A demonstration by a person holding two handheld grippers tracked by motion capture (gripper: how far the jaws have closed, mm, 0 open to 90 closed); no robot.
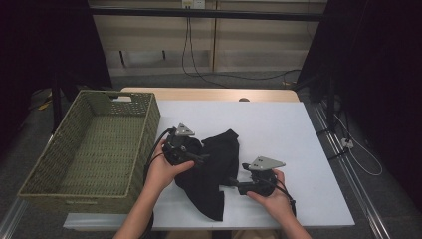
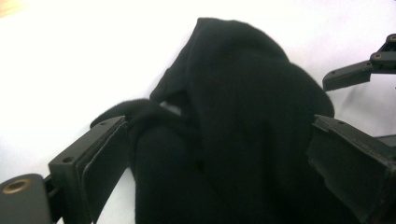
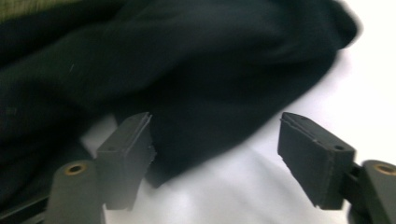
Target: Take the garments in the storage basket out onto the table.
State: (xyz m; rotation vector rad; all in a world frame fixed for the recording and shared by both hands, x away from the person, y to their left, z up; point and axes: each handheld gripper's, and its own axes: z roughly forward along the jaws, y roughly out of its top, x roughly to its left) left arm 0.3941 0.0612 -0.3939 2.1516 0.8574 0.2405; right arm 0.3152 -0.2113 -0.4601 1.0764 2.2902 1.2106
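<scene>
A white tabletop (image 1: 278,129) lies under dim light, with dark curtains at both sides and pale wooden panelling behind. Nearest, the right gripper (image 1: 232,182) points left at the lower edge of a crumpled black cloth garment (image 1: 211,167); in the right gripper view its jaws stand apart, with a corner of the fabric (image 3: 196,140) between them but not pinched. Just beyond, the left gripper (image 1: 204,158) sits at the garment's left side, its jaws wide on either side of a raised fold (image 2: 233,116) that neither pad presses. Farther left, a green woven rectangular basket (image 1: 144,134) stands at the table's edge, apart from the cloth.
</scene>
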